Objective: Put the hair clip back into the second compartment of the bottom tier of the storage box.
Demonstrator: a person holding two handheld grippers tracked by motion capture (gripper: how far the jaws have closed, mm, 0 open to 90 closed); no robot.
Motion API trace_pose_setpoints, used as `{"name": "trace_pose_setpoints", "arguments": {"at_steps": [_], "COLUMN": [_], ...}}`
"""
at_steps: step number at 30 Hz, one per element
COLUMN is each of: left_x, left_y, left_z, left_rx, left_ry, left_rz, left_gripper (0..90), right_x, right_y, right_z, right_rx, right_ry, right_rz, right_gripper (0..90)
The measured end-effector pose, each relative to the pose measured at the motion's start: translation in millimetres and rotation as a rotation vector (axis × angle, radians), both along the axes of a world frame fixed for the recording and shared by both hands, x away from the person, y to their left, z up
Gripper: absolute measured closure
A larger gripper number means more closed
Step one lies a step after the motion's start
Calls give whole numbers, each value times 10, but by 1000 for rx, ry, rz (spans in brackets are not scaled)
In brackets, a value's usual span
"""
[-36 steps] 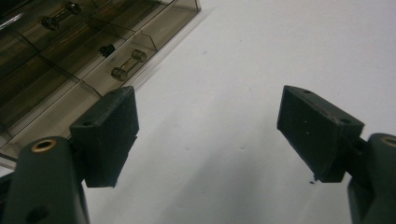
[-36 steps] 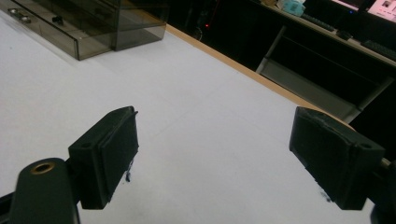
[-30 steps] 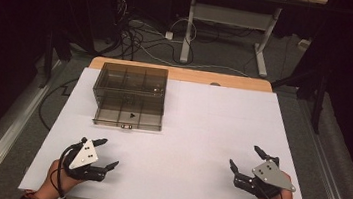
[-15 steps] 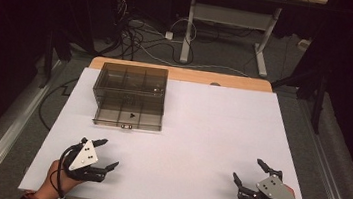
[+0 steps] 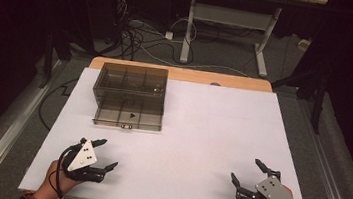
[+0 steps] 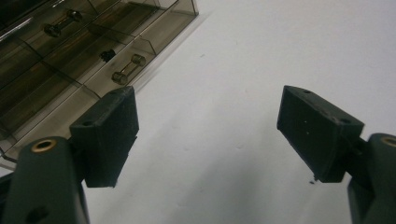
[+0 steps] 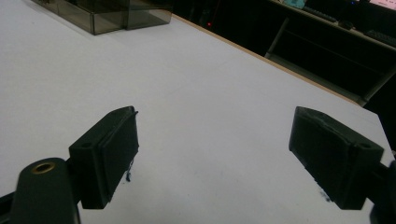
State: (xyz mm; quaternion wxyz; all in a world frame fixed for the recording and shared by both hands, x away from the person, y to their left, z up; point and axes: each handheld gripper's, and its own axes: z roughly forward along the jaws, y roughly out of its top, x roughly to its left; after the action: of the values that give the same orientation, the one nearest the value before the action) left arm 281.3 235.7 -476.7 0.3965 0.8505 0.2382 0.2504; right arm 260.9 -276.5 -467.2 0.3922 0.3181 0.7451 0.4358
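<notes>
So both grippers sit at the near edge of the white worktop [image 5: 211, 133], each held in a hand coming in from the bottom of the high view. The left gripper [image 5: 103, 154] is at the near left corner and its fingers [image 6: 107, 135] are spread wide apart with nothing between them, just bare white surface. Same deal with the right gripper [image 5: 247, 170] over at the near right corner: fingers [image 7: 109, 154] wide apart, holding nothing, hovering low over the worktop or resting on it, can't really tell which. The thing closest to the action is a smoky clear plastic organizer box [image 5: 129, 96] sitting toward the far left part of the worktop, well apart from both grippers but a lot nearer the left one. It's divided into compartments and its lid looks folded open, so you see two rows of sections. In the left gripper view the box [image 6: 70, 60] fills the upper left corner, just past the left finger, and you can make out small parts in the compartments: a little metal dumbbell-shaped piece [image 6: 127, 69], a tiny black bit [image 6: 107, 55] next to it, and another metal piece [image 6: 63, 23] a compartment further back. In the right gripper view the box [image 7: 100, 11] shows way off at the top left. Behind the worktop there's a floor with a tangle of cables [image 5: 137, 29] and a desk frame [image 5: 229, 20].
</notes>
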Motion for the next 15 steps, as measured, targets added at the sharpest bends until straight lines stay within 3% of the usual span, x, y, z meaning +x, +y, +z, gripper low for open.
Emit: {"name": "trace_pose_setpoints", "arguments": {"at_steps": [15], "left_x": [12], "left_y": [-12], "left_z": [-6], "left_rx": [5], "left_ry": [2], "left_rz": [-3], "left_gripper": [197], "right_x": [3], "right_y": [5], "right_z": [-1], "right_rx": [2], "right_ry": [-8], "right_rz": [8], "right_gripper": [160]}}
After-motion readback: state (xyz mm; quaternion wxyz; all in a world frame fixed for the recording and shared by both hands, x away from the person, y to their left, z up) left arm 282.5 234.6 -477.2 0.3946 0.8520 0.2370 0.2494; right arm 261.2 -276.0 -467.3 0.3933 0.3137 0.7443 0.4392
